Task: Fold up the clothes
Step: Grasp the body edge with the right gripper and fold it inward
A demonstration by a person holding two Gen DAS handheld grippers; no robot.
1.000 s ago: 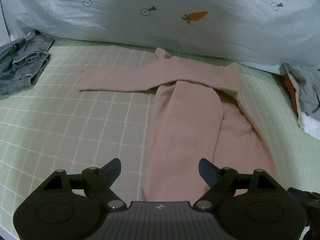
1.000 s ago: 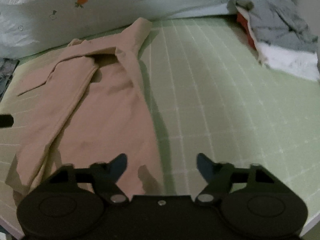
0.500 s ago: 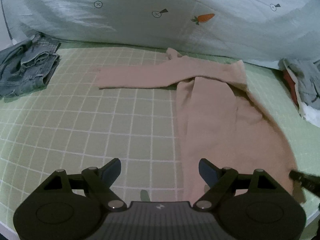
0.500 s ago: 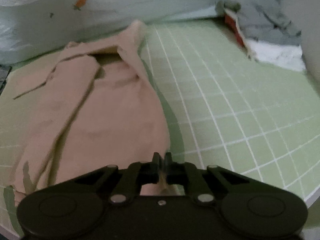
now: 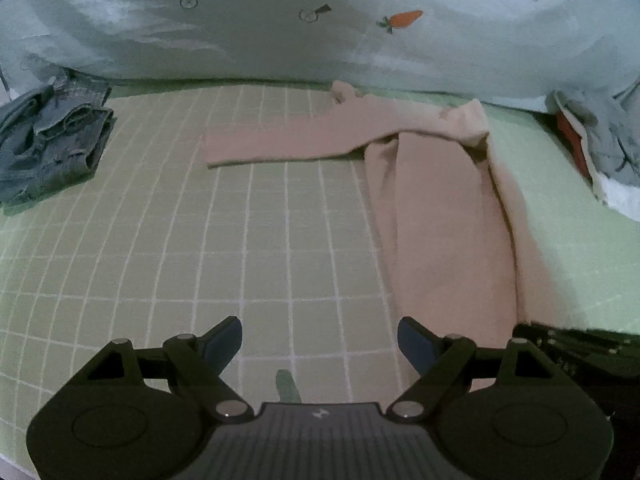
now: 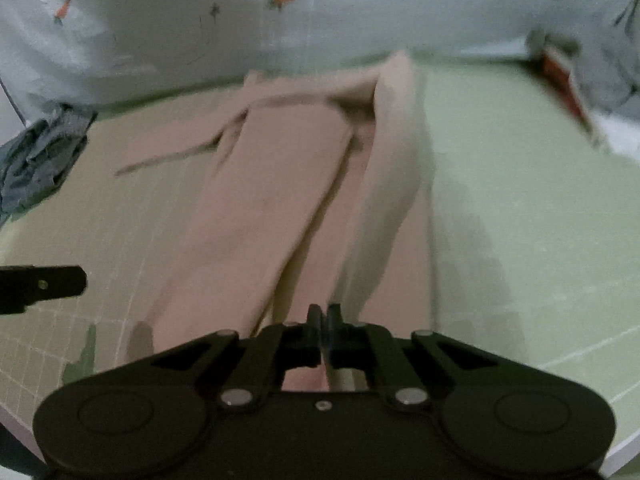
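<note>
Clothes here come down to one pink long-sleeved garment (image 5: 444, 216) spread on the green checked mat (image 5: 200, 240), its body already narrowed with the left side panel lying folded over the middle. My right gripper (image 6: 322, 322) has its jaws pinched together on the garment's near hem, and the right-hand edge of the cloth rises toward it in a loose ridge, so I judge the step in hand to be carrying that right side across onto the body. My left gripper (image 5: 320, 344) hangs with its jaws wide apart over bare mat, just left of the hem and holding nothing. The garment's long axis runs near to far, hem toward me and the collar end far, up against the carrot-print quilt (image 5: 320, 20); one sleeve (image 5: 288, 142) sticks out flat to the left from the far end, across that axis. The right wrist view is smeared, so I can't be sure how many layers are in the pinch. Next I'd want the lifted edge laid down parallel to the long axis without dragging the folded panel, then that stray sleeve brought in. Denim (image 5: 48, 144) sits at the far left, a grey and white pile (image 5: 600, 148) far right.
</note>
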